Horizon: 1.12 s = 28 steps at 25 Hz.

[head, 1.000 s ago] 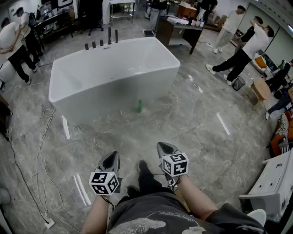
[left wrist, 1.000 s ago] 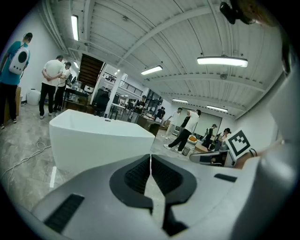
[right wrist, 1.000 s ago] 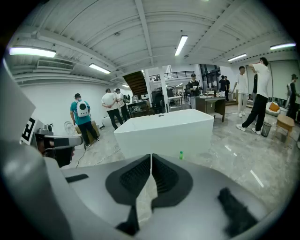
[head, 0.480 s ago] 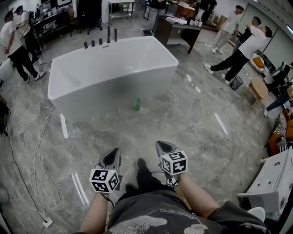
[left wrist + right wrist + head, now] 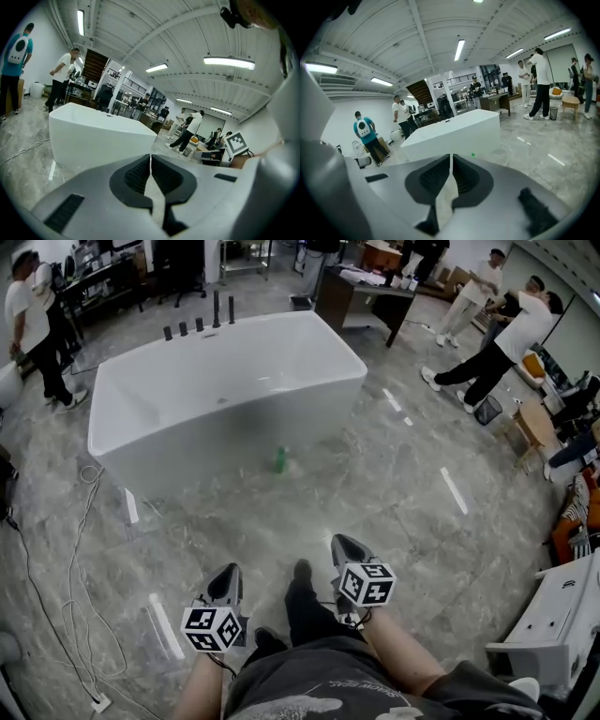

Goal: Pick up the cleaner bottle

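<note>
The cleaner bottle (image 5: pixel 279 459) is small and green. It stands upright on the grey floor, close against the front wall of the white bathtub (image 5: pixel 187 442). In the right gripper view only its green top (image 5: pixel 473 154) peeks over the jaws. My left gripper (image 5: pixel 226 577) and right gripper (image 5: pixel 339 546) hang low over the floor, well short of the bottle, both pointing toward it. Both are shut, pads together, with nothing between them. The bottle is hidden in the left gripper view, where the bathtub (image 5: pixel 93 136) shows ahead beyond my left gripper (image 5: pixel 150 157).
White cables (image 5: pixel 56 559) trail over the floor at the left. A white cabinet (image 5: pixel 553 624) stands at the right. Several people stand at the far left and far right. A dark desk (image 5: pixel 361 296) sits behind the tub. My own foot (image 5: pixel 302 592) is between the grippers.
The view has shifted a little toward the tub. The right gripper has moved slightly right and rolled; the left has drifted a little lower. Both stay shut, and the bottle has not moved.
</note>
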Available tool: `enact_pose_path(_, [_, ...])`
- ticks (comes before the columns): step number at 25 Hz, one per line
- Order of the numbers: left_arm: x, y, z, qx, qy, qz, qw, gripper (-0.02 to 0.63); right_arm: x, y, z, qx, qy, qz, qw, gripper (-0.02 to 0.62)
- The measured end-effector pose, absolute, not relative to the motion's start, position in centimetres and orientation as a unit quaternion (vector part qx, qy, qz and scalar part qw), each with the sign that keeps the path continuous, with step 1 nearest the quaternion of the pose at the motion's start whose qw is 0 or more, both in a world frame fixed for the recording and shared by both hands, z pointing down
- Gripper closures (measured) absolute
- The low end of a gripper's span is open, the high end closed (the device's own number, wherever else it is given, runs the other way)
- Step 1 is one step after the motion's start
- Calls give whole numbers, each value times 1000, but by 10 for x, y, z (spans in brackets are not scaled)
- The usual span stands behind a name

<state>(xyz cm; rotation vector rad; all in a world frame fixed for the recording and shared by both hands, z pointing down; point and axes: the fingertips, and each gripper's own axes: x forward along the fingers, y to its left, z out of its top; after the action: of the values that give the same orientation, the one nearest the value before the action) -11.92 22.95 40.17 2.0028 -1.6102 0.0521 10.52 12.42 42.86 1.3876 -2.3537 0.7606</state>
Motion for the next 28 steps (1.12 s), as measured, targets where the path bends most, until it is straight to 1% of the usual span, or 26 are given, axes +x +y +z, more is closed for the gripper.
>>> enact_pose_path(4, [-115, 167, 412, 749, -598, 39, 282, 588, 107, 63, 450, 482, -816, 280, 153, 563])
enact_pose_path(8, [-104, 89, 415, 743, -604, 41, 285, 588, 125, -17, 463, 485, -810, 297, 144, 563])
enact_pose_path(13, [-111, 6, 400, 738, -620, 46, 261, 588, 132, -103, 462, 473, -821, 286, 143, 563])
enact_pose_path(18, [-122, -47, 404, 736, -623, 78, 251, 588, 136, -148, 473, 477, -814, 296, 151, 563])
enact_pose_path(21, [-126, -79, 417, 746, -609, 104, 248, 586, 131, -162, 493, 478, -804, 310, 170, 563])
enact_pose_path(28, [-155, -160, 474, 765, -569, 119, 278, 586, 107, -200, 534, 512, -770, 328, 193, 563])
